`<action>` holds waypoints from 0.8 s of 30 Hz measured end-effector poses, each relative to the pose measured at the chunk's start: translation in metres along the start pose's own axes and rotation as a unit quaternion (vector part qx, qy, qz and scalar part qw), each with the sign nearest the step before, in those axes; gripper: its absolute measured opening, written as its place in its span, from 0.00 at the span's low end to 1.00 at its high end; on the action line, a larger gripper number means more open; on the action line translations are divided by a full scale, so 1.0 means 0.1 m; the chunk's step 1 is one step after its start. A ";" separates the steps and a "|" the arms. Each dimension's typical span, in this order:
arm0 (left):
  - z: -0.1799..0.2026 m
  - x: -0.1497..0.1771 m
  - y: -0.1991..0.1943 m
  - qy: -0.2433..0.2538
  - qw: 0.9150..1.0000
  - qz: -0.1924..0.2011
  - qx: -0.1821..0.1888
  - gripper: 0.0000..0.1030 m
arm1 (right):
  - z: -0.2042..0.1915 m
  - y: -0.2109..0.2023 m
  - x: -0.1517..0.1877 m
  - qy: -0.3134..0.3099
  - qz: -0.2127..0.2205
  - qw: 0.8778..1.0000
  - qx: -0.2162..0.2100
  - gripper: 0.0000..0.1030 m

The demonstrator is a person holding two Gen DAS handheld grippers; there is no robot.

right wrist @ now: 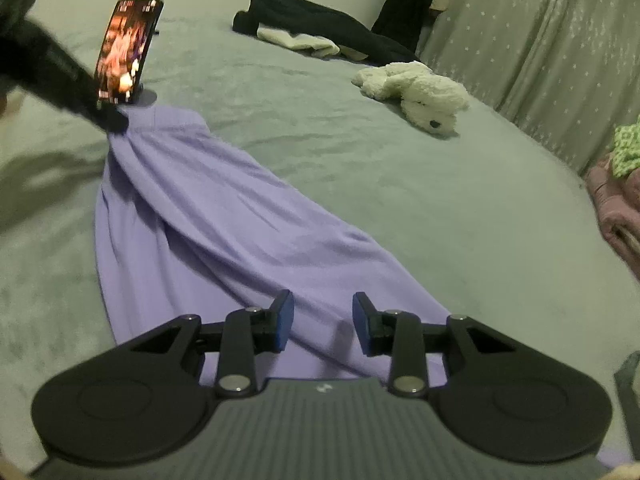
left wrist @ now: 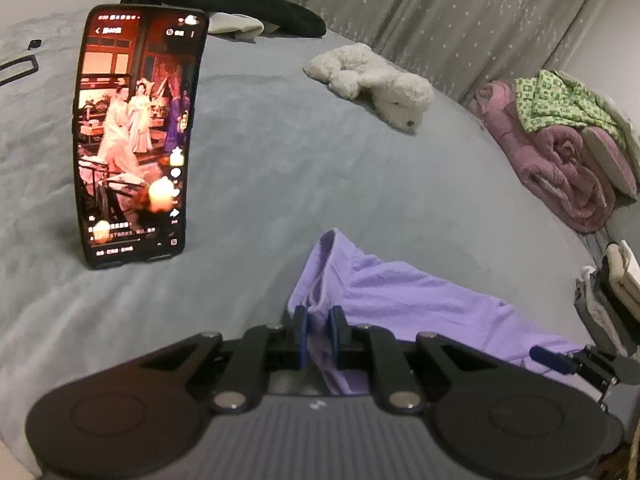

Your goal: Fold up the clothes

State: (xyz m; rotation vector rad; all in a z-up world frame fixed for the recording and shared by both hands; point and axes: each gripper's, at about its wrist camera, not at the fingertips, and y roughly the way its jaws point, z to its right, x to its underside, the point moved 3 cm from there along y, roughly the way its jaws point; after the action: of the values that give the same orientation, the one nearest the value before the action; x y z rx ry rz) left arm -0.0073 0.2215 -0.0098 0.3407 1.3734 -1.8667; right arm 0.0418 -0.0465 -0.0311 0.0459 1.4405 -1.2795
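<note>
1. Phone (left wrist: pixel 138 136) is stood upright on the grey bed (left wrist: pixel 260 184), screen lit, at far left
2. Left gripper (left wrist: pixel 318 334): jaws are drawn narrow and clamped on a bunched edge of the purple garment (right wrist: pixel 208 232); that end is lifted off the bed
3. Purple garment is stretched between the two grippers, lying long and creased across the bed, one end just below the phone
4. Right gripper (right wrist: pixel 323 322): jaws are held wide, poised over the near end of the garment; nothing is pinched between them
5. Dark clothes (right wrist: pixel 320 24) are piled at the far edge of the bed
6. White plush toy (right wrist: pixel 416 94) is laid well apart from the garment
7. Pink quilt (left wrist: pixel 560 156) with green patterned cloth (left wrist: pixel 556 100) on top is seen at far right
</note>
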 end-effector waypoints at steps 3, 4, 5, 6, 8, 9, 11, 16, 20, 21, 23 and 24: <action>-0.01 0.00 0.00 -0.003 1.000 -0.001 -0.001 0.11 | -0.03 0.04 -0.02 -0.012 -0.004 1.000 -0.004 0.35; -0.01 0.00 0.01 -0.002 1.000 -0.002 -0.002 0.11 | -0.05 0.07 -0.02 -0.019 -0.009 1.000 -0.004 0.35; -0.01 0.01 0.02 -0.001 1.000 -0.003 -0.003 0.11 | -0.07 0.10 -0.01 -0.028 -0.015 0.999 -0.003 0.35; -0.01 0.01 0.03 0.000 1.000 -0.004 -0.004 0.11 | -0.09 0.14 0.00 -0.037 -0.021 0.999 -0.002 0.35; -0.01 0.02 0.04 0.002 1.000 -0.006 -0.006 0.11 | -0.14 0.20 0.01 -0.054 -0.030 0.998 0.000 0.35; -0.02 0.02 0.05 0.003 1.000 -0.007 -0.007 0.11 | -0.16 0.20 0.02 -0.057 -0.032 0.998 -0.004 0.33; -0.02 0.03 0.06 0.005 1.000 -0.009 -0.009 0.11 | -0.18 0.21 0.02 -0.063 -0.037 0.997 -0.011 0.11; -0.04 0.03 0.09 0.003 1.000 -0.013 -0.010 0.11 | -0.27 0.18 0.03 -0.082 -0.037 0.996 -0.016 0.00; -0.04 0.03 0.09 0.002 1.000 -0.013 -0.012 0.11 | -0.27 0.11 0.01 -0.075 -0.029 0.997 -0.012 0.00; -0.04 0.03 0.09 0.001 1.000 -0.013 -0.012 0.11 | -0.27 0.09 0.00 -0.073 -0.025 0.997 -0.011 0.00; -0.05 0.02 0.09 0.001 1.000 -0.014 -0.011 0.11 | -0.25 0.00 -0.03 -0.071 -0.013 0.997 -0.007 0.00; -0.05 0.02 0.09 0.000 1.000 -0.014 -0.010 0.11 | -0.25 -0.05 -0.05 -0.070 -0.007 0.998 -0.007 0.00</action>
State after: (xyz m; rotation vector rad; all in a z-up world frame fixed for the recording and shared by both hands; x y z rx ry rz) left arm -0.0034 0.2243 -0.0199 0.3129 1.4038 -1.8739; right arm 0.0233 -0.0280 -0.0310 -0.0614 1.3316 -1.2594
